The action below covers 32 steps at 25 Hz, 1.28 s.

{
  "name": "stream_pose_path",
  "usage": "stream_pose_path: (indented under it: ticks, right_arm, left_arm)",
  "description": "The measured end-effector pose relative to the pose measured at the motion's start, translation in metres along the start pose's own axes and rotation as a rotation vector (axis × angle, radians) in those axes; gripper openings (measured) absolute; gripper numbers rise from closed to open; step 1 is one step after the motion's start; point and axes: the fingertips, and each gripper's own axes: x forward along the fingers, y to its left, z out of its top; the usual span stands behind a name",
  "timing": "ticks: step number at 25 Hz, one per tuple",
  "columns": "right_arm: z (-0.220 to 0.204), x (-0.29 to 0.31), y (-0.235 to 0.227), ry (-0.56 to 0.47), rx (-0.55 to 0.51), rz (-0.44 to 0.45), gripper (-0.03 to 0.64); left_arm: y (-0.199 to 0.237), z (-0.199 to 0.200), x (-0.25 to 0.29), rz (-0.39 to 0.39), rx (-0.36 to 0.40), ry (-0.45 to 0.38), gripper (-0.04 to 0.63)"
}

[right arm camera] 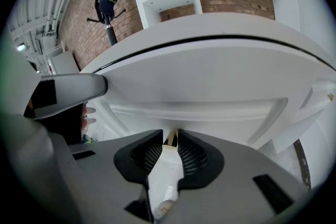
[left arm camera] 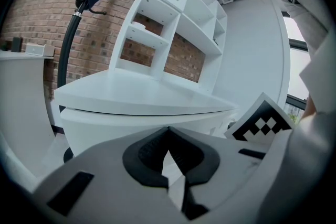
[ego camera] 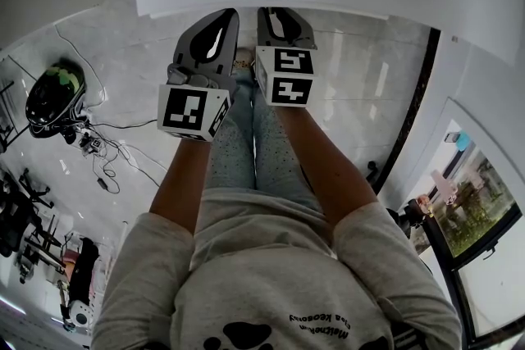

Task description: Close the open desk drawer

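Left gripper (left arm camera: 168, 132) pinched together, right gripper (right arm camera: 169, 136) slightly parted; the 2 hold nothing. Drawer (right arm camera: 220, 86) sits just ahead under the desktop (left arm camera: 131, 94), seemingly flush. We judge closing nearly done; perhaps 1 final push remains.

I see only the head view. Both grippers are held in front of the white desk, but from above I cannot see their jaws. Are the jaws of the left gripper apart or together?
Observer: Together. In the left gripper view the jaws of the left gripper meet at the tips, with nothing between them.
Operator: And the other one?
Observer: The right gripper has its jaws apart by a narrow gap, and the pads press on nothing.
Operator: What rises at the far side of the desk?
Observer: A white shelf unit, with a brick wall behind it.
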Motion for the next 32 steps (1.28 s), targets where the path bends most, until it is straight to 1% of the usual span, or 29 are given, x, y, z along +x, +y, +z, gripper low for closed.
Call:
stream_pose_path:
  ticks: [4, 9, 12, 17, 23, 26, 29, 32]
  right_arm:
    - [0.015, -0.019, 0.002, -0.054, -0.015, -0.006, 0.101]
    - [0.045, -0.059, 0.004, -0.148, -0.049, -0.01, 0.101]
    - [0.06, -0.084, 0.004, -0.183, -0.071, -0.008, 0.101]
    - [0.08, -0.12, 0.007, -0.246, -0.114, -0.003, 0.06]
    - [0.106, -0.16, 0.019, -0.305, -0.133, 0.021, 0.039]
    - [0.12, -0.184, 0.017, -0.331, -0.136, 0.031, 0.035]
    - [0.134, -0.211, 0.02, -0.348, -0.134, 0.041, 0.032]
    - [0.154, -0.231, 0.026, -0.386, -0.153, 0.061, 0.032]
  left_arm:
    - [0.001, -0.001, 0.0, 0.002, -0.005, 0.012, 0.018]
    - [-0.001, 0.0, -0.002, 0.003, 0.031, 0.033, 0.018]
    - [-0.006, 0.002, -0.005, 0.006, 0.048, 0.045, 0.018]
    - [-0.009, 0.007, -0.007, 0.003, 0.059, 0.051, 0.018]
    - [-0.03, 0.052, -0.03, -0.002, 0.067, -0.006, 0.018]
    - [-0.052, 0.08, -0.043, 0.002, 0.075, -0.028, 0.018]
    - [-0.073, 0.107, -0.063, 0.008, 0.065, -0.043, 0.018]
    - [-0.085, 0.142, -0.078, 0.019, 0.07, -0.08, 0.018]
